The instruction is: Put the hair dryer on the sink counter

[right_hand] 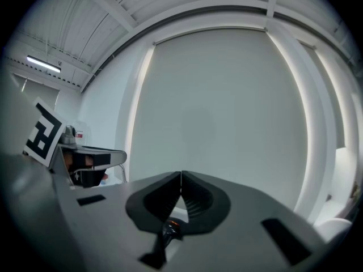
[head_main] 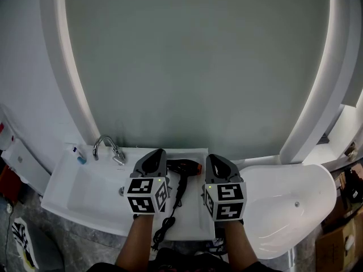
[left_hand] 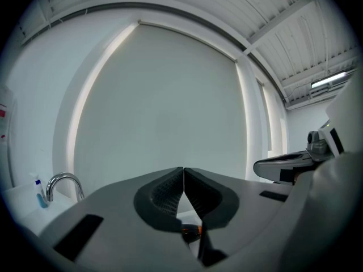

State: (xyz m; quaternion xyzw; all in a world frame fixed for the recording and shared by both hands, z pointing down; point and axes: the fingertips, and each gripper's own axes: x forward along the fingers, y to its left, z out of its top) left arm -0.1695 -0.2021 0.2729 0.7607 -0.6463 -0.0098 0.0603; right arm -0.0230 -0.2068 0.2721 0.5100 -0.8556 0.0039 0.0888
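Head view, black hair dryer [head_main: 184, 167] lying on the white sink worktop [head_main: 191, 211], between left claw [head_main: 160, 152] and right claw [head_main: 210, 157], both claws pressed together, gripping nothing.

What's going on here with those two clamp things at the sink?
A person holds a gripper in each hand over a white sink counter. The left gripper and right gripper are both shut and empty. A black hair dryer lies on the counter between them, untouched, its cord trailing toward the person.
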